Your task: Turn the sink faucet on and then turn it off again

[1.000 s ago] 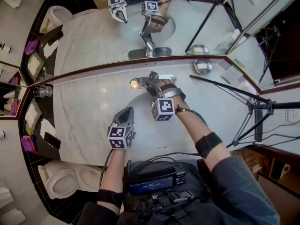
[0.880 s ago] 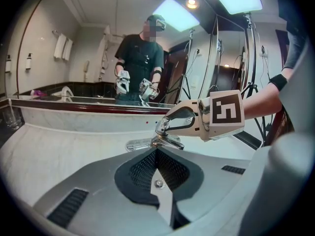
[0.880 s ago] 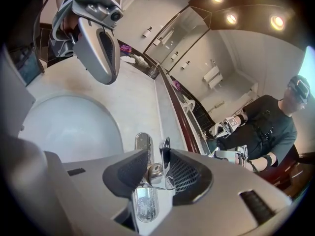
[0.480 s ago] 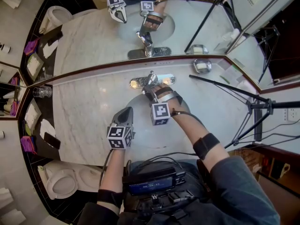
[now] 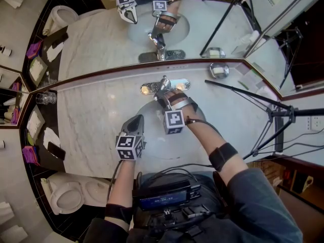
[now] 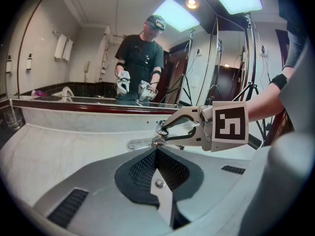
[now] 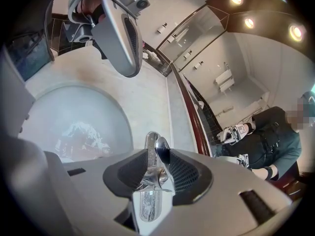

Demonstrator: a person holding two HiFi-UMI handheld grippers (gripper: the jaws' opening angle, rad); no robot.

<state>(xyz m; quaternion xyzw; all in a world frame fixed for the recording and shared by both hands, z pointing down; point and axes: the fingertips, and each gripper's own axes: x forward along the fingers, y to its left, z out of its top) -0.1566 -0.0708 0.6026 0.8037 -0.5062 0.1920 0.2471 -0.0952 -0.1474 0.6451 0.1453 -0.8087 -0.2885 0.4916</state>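
At the far left, past the edge of the marble surface (image 5: 91, 120), stands a toilet (image 5: 63, 199). A glass (image 5: 45, 98) sits in the back left corner of the surface, against the mirror (image 5: 101, 34).

The left gripper (image 5: 136, 120) hovers over the surface at the sink's (image 5: 153, 116) left rim, pointing toward the mirror and slightly down. Its fingers (image 6: 147, 168) are pressed together with nothing between them.

The faucet (image 5: 177, 85) stands on the back edge of the sink, just in front of the mirror, its chrome plate lying along the wall. The right gripper (image 5: 163, 96) reaches across the basin to it from the person's side, tilted downward, marker cube toward the person. Its fingers (image 7: 184, 173) are partly spread and pinch the lever (image 7: 161, 149), one pad on each side of the chrome stem.

Right of the faucet, near the mirror, a small metal soap dish (image 5: 218, 71) rests on the surface. Farther right, a black tripod (image 5: 276, 116) stands beside the surface, one leg slanting over its back corner.
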